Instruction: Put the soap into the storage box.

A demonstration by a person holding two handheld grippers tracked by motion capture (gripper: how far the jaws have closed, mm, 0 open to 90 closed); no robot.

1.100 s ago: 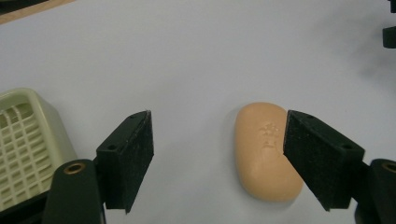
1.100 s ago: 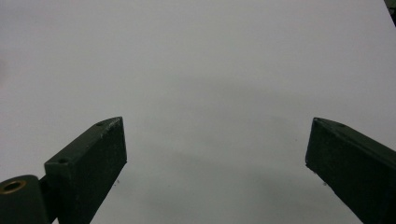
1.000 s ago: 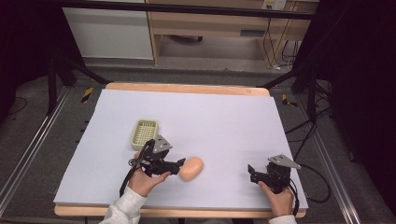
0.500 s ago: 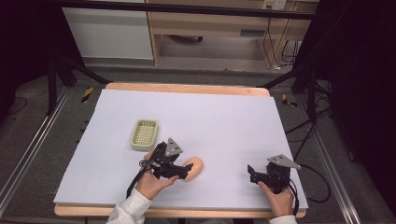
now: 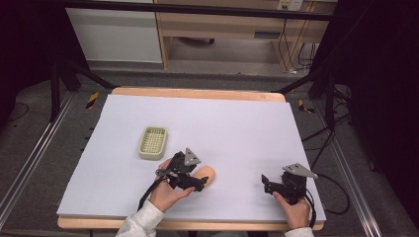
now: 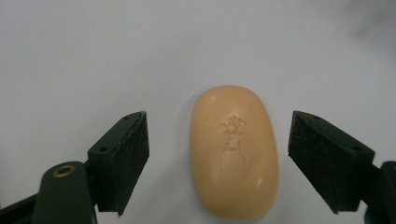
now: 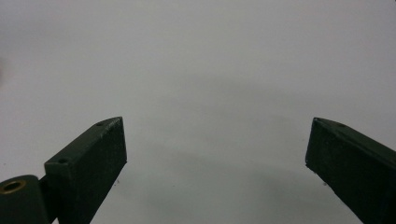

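- The desk (image 5: 237, 123) is smooth, so the soap bar (image 6: 233, 149), lying near its front edge, could skid away if one pad lands first.
- The left gripper (image 5: 201, 182) has just been widening; its jaws straddle the soap without touching it.
- The right gripper (image 5: 266, 183) rests spread, holding nothing, too far off to steady the bar.
- The soap dish (image 5: 152, 142) sits toward the left edge; a slick bar could squirt out on the way there.

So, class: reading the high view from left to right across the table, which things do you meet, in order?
Soap dish → left gripper, jaws open → bar of soap → right gripper.
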